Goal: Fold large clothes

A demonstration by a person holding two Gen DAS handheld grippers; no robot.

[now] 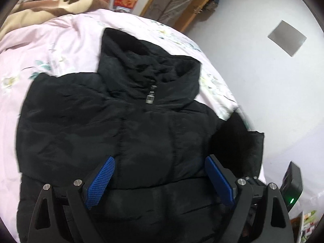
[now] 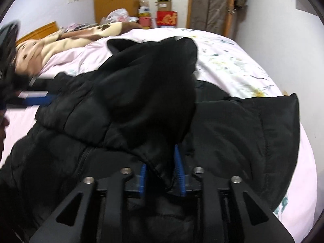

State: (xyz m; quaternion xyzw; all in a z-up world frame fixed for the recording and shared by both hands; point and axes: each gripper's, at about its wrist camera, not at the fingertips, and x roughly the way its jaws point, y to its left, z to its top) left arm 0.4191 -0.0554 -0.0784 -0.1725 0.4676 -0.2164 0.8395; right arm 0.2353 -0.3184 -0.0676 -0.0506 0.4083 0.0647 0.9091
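Note:
A black hooded puffer jacket (image 1: 125, 125) lies on the pink bed, hood toward the far end, with a silver zipper pull (image 1: 150, 98) at the collar. My left gripper (image 1: 160, 172) hovers open above the jacket's lower front, its blue pads wide apart with nothing between them. My right gripper (image 2: 162, 166) is shut on a fold of the jacket's black fabric (image 2: 154, 109), lifted and draped over the body of the jacket. The left gripper (image 2: 38, 99) shows at the left edge of the right wrist view, blurred.
The pink floral bedsheet (image 1: 60, 46) covers the bed. A brown and cream blanket (image 2: 60, 40) lies at the headboard end. Boxes and bags (image 2: 166, 18) stand behind the bed by a wooden frame. A dark device with a green light (image 1: 291, 188) sits beside the bed.

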